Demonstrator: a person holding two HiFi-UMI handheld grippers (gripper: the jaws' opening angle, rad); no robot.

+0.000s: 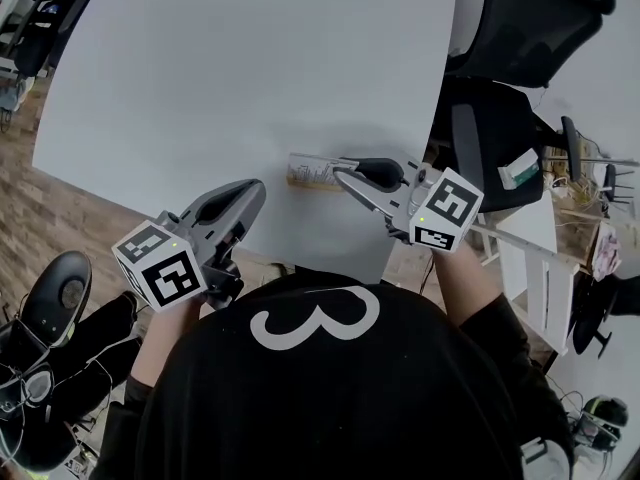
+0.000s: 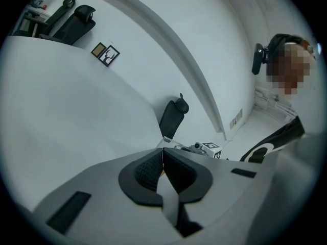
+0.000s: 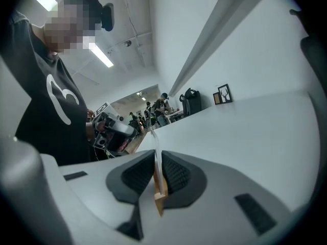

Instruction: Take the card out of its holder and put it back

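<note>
The card holder [image 1: 312,172], a thin clear sleeve with a tan card edge showing, lies near the front edge of the white table [image 1: 250,68]. My right gripper [image 1: 342,175] is shut on its right end. In the right gripper view the sleeve [image 3: 156,157] stands edge-on between the pressed pads [image 3: 173,175]. My left gripper [image 1: 257,189] hovers at the table's front edge, left of the holder and apart from it, shut with nothing in it. In the left gripper view its pads [image 2: 150,167] meet, and the holder [image 2: 171,143] shows beyond them.
A black office chair [image 1: 500,138] and a white rack [image 1: 540,268] stand to the right of the table. Black gear and cables [image 1: 60,298] lie on the wooden floor at the left. The person's black shirt [image 1: 320,388] fills the foreground.
</note>
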